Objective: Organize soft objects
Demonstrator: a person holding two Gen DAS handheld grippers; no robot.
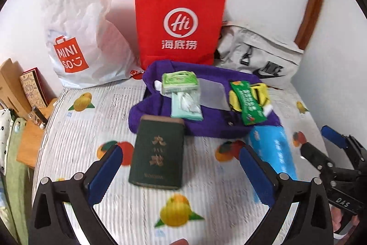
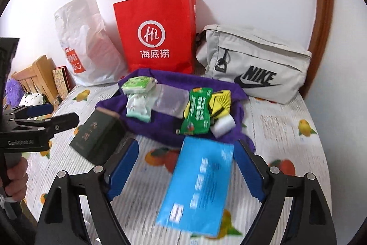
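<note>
My left claw (image 1: 181,167) is spread wide around the dark green box (image 1: 157,153), pads clear of it. My right claw (image 2: 185,167) gapes around the blue packet (image 2: 197,185), not gripping. Beyond lies the purple cloth (image 1: 201,125), heaped with packets; a red bag (image 1: 180,22) stands far against the wall.

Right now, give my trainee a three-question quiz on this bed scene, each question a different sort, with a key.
1. True or false: the dark green box lies between the left gripper's fingers without the pads pressing it.
2. Multiple choice: which bag stands between the white plastic bag and the grey Nike bag? A) a blue bag B) the red paper bag C) a black bag
3. Fill in: the small packets rest on a ______ cloth.

Key: 1 true; 2 B; 3 purple. The blue packet likewise lies loose between the right gripper's open fingers.
</note>
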